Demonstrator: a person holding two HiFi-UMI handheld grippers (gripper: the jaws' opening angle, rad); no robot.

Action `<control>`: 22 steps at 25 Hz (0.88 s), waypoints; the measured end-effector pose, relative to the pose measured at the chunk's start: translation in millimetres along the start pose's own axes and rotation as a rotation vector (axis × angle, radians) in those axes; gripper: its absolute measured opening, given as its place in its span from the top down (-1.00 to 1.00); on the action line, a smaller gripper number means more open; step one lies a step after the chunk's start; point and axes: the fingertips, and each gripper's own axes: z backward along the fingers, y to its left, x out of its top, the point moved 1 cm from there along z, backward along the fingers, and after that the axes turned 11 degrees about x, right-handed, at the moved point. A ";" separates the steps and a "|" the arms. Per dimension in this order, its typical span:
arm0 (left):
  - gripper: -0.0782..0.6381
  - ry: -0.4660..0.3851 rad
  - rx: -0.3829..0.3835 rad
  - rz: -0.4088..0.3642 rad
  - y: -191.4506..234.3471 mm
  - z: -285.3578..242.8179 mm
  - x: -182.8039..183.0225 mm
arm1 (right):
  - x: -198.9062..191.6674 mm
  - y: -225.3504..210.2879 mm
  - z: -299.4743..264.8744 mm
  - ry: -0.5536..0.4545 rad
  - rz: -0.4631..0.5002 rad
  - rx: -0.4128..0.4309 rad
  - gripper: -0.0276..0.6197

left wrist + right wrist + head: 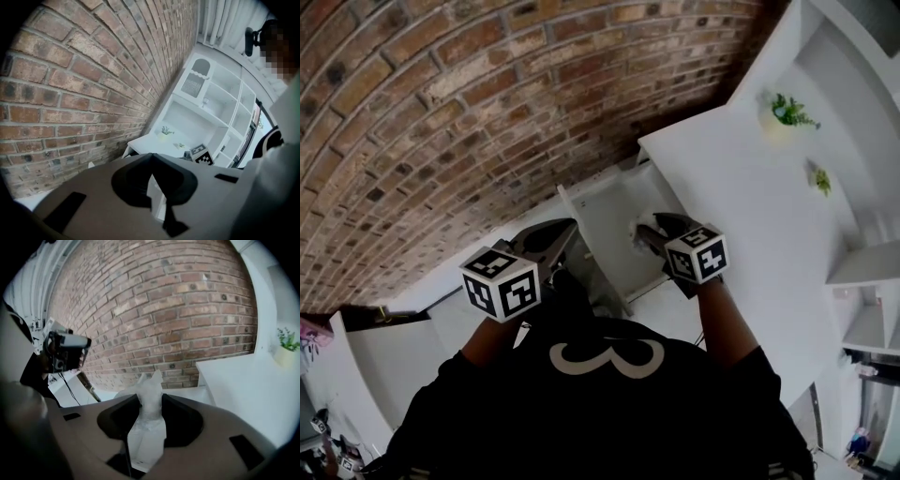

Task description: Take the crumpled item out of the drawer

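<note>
A crumpled white item (151, 392) stands pinched between the two dark pads of my right gripper (151, 398), which is shut on it. In the head view that gripper (645, 231) hovers over the open white drawer (614, 202), with a bit of the white item (637, 228) showing at its tips. My left gripper (561, 234) sits to the left of the drawer's front panel. In its own view the left gripper (151, 159) has its tips meeting, shut on nothing.
A brick wall (441, 112) runs behind the drawer. To the right lies a white desk top (741, 187) with two small potted plants (787, 111). White shelving (211, 98) rises beyond the desk. A camera on a stand (65, 350) is off to the left.
</note>
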 end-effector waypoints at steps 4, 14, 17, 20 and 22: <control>0.77 -0.036 -0.028 -0.013 -17.7 11.4 8.3 | 36.2 26.2 36.0 -0.148 0.010 0.023 0.42; 0.77 -0.121 -0.097 -0.093 -67.7 33.6 34.0 | 89.3 94.5 108.3 -0.378 0.135 0.046 0.42; 0.77 -0.138 -0.117 -0.115 -79.9 40.0 40.9 | 96.5 108.1 124.7 -0.418 0.161 0.052 0.42; 0.77 -0.169 -0.125 -0.127 -86.3 48.4 48.2 | 103.5 118.3 139.5 -0.465 0.176 0.067 0.42; 0.77 -0.188 -0.118 -0.127 -88.3 52.0 53.9 | 108.5 122.3 150.4 -0.495 0.190 0.070 0.42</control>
